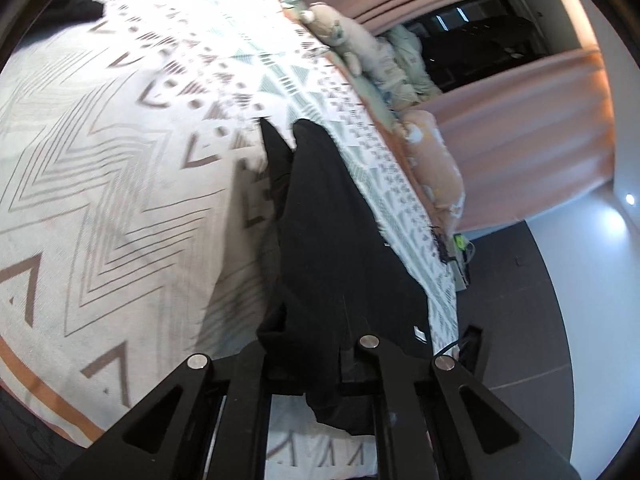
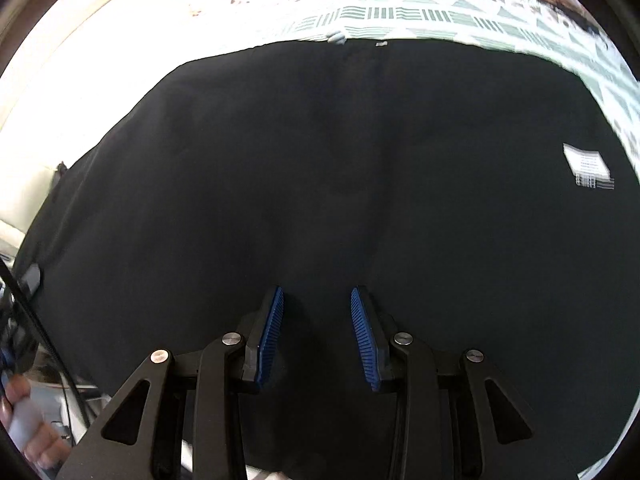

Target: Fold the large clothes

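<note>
No legible text anywhere. Right wrist view, right side of frame: small white rectangular care label (image 2: 587, 169) lying on the black fabric garment (image 2: 320, 184); it carries rows of fine grey print, too small and blurred to read. Left wrist view: tiny white tag (image 1: 420, 333) on the same black cloth, lower right of centre, nothing readable.
</note>
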